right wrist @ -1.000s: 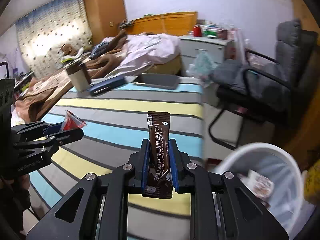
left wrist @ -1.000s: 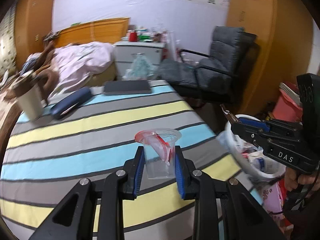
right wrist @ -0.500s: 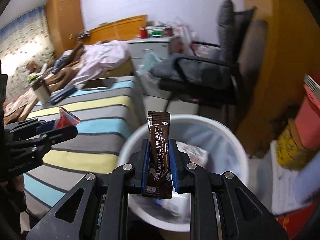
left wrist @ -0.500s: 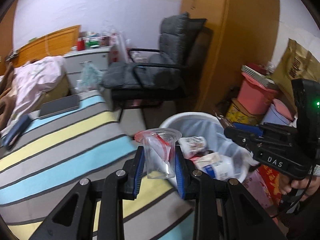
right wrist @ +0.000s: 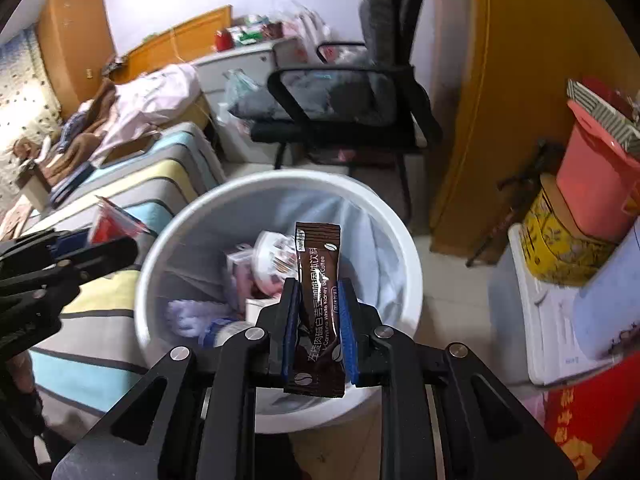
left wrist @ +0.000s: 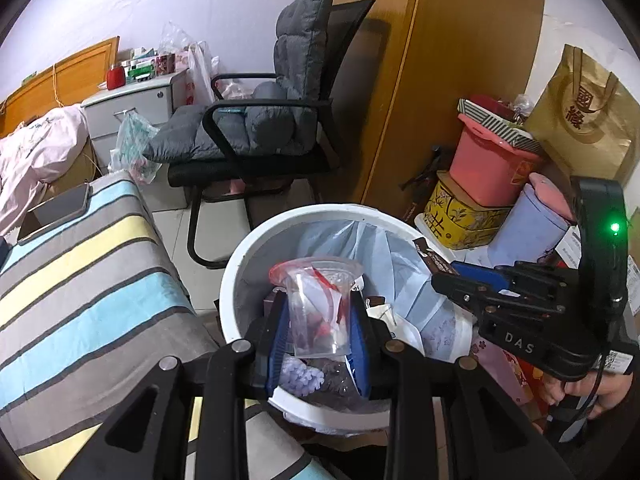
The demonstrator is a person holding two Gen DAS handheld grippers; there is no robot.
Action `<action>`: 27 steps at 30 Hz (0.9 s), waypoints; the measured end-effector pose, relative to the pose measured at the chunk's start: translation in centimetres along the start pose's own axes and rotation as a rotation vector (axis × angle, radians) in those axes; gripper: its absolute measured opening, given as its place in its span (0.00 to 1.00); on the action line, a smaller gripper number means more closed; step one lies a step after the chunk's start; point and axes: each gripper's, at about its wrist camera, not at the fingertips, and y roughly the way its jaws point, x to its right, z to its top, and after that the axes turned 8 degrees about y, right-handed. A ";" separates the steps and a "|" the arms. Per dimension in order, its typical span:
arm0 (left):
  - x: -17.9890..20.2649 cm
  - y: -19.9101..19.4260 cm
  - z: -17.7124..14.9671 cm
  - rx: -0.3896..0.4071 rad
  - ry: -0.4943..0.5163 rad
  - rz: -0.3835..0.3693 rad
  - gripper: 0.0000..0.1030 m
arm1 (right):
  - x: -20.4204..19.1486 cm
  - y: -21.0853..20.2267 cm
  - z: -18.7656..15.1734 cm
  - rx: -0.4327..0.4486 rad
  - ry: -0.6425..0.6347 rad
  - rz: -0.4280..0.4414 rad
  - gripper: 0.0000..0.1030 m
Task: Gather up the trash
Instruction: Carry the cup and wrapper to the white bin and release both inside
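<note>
Both hands hung over a round white plastic waste bin (right wrist: pixel 400 240) lined with a pale bag, each with a piece of rubbish clamped between blue-padded jaws. The left gripper (left wrist: pixel 318 332) was closed on a clear plastic cup (left wrist: pixel 318 308) stuffed with a red-and-white wrapper; the cup stood upright between the jaws, its rim above them, with the bin's open mouth directly beyond and below. The right gripper (right wrist: pixel 318 328) pinched a brown coffee-drink sachet (right wrist: pixel 320 304) held on end, its top well clear of the jaws and its lower edge hanging below them, again over the bin's interior. Crumpled packets and tissue already lay inside.

The risk appeared to lie in the release. The sachet was light and flat, and could cling to a pad or flutter sideways past the near rim. The cup, if let go while tilted, might strike the rim and bounce toward the grey, blue and yellow striped cloth (left wrist: pixel 80 280) left of the left jaws. The two grippers were near each other, so opening both together might knock one against the other.
</note>
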 end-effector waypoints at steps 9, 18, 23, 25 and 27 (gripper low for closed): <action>0.6 0.2 -0.3 -0.006 -0.001 0.027 0.55 | 1.0 -0.7 -0.7 0.026 0.024 -0.003 0.52; 0.3 -1.6 -1.1 0.023 -0.014 0.118 0.63 | 0.3 -2.3 -1.2 0.084 0.032 -0.018 0.56; 0.5 -3.1 -2.0 0.041 -0.010 0.169 0.63 | -0.6 -3.5 -2.0 0.120 0.040 -0.018 0.56; 0.7 -3.7 -2.4 0.052 -0.009 0.191 0.63 | -1.3 -4.0 -2.5 0.133 0.035 -0.021 0.56; 0.8 -4.4 -2.8 0.064 -0.015 0.194 0.64 | -1.9 -4.6 -3.0 0.158 0.031 -0.030 0.56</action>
